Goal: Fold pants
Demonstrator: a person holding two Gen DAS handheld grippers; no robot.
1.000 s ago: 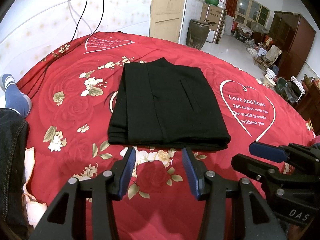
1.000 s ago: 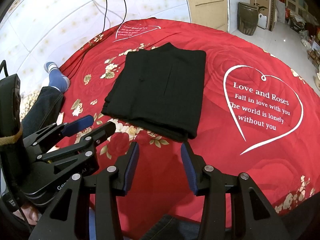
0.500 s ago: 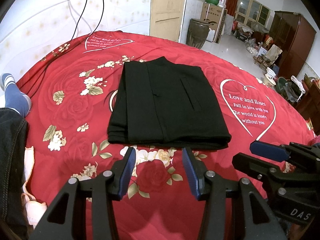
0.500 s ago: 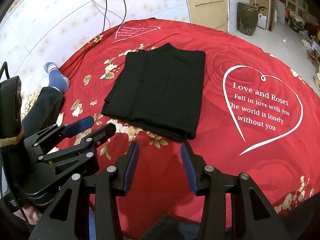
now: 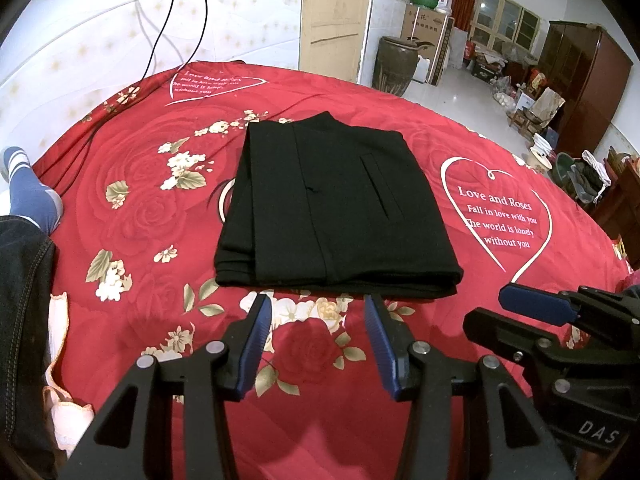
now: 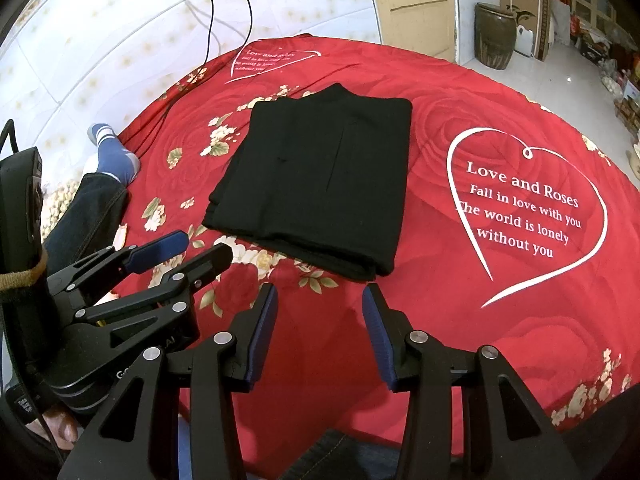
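Bare red bedspread [image 5: 312, 360] lies between and just ahead of both sets of jaws. Beyond them, the folded black pants [image 5: 332, 208] block the way; open cover flanks them.

Left picture edge cutting off the person's jeans leg [image 5: 20, 320] and blue sock [image 5: 28, 188]; right gripper [image 5: 516, 312] running out at the right edge; far-room clutter [image 5: 516, 92] staying too small to identify; black cables [image 5: 176, 12] leaving frame at top.

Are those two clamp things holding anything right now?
No. The left gripper and right gripper are both open and empty; the folded pants lie untouched.
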